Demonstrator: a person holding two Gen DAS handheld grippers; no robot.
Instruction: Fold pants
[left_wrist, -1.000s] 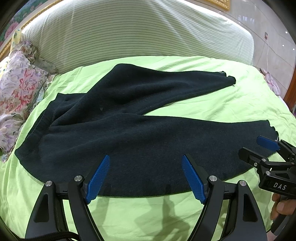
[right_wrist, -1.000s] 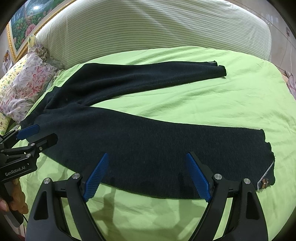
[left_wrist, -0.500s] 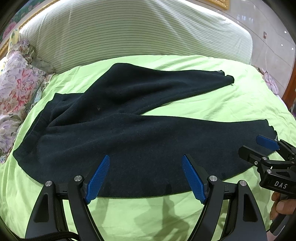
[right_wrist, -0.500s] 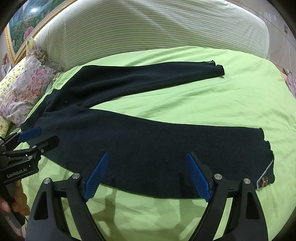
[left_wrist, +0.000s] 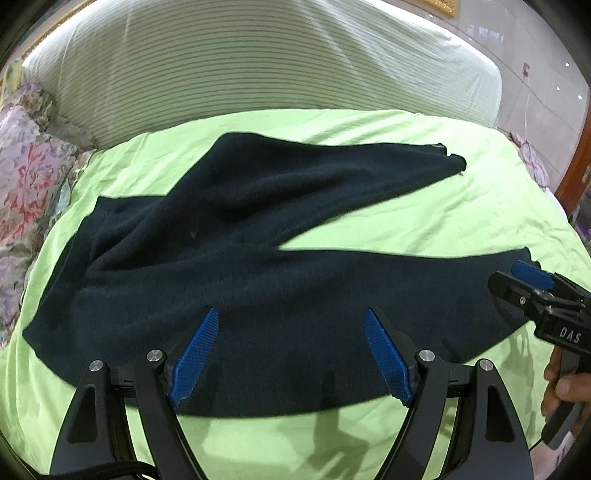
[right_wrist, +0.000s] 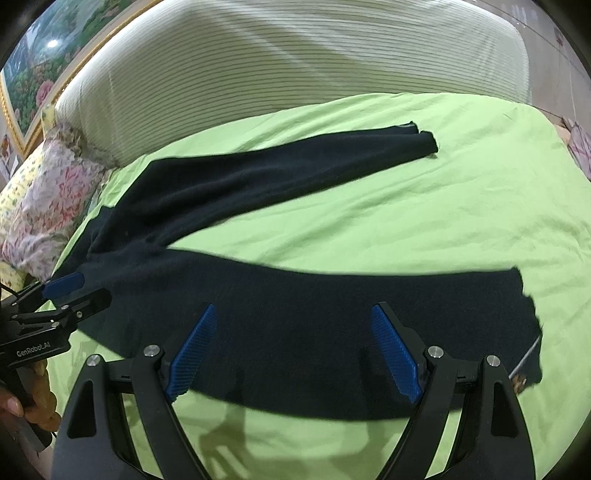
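While both tools hang low over the near edge of the bed, the dark navy pants (left_wrist: 229, 258) lie spread flat on the lime-green sheet (left_wrist: 424, 206), legs splayed in a V: waistband twd the left by the floral pillow (left_wrist: 26, 177), one leg running across the near side, the other angling off twd the far right, w/ a green wedge of sheet between them.

Left gripper (left_wrist: 288, 347) sits level, pointing fwd over the near leg's lower edge, jaws released and spread wide, blue pads (left_wrist: 194, 356) apart w/ nothing between them. Can't tell if the tips touch the fabric.

Right gripper (right_wrist: 295, 343) is posed the same way further along that leg, near the cuff end; jaws released too, wide gap, blue pad (right_wrist: 397, 356) on each side, cloth under them but not pinched. Seen from the left cam, it comes in from the right edge, roughly horizontal, tips over the cuff, w/ the person's fingers (left_wrist: 565, 387) wrapped round its handle below.

From the right cam, the left tool enters at the left edge near the waistband, held by a hand (right_wrist: 22, 402) low at the frame edge.

Behind the bed stands a striped padded headboard (right_wrist: 295, 66), and a gold-framed flower picture (right_wrist: 33, 70) hangs upper left.
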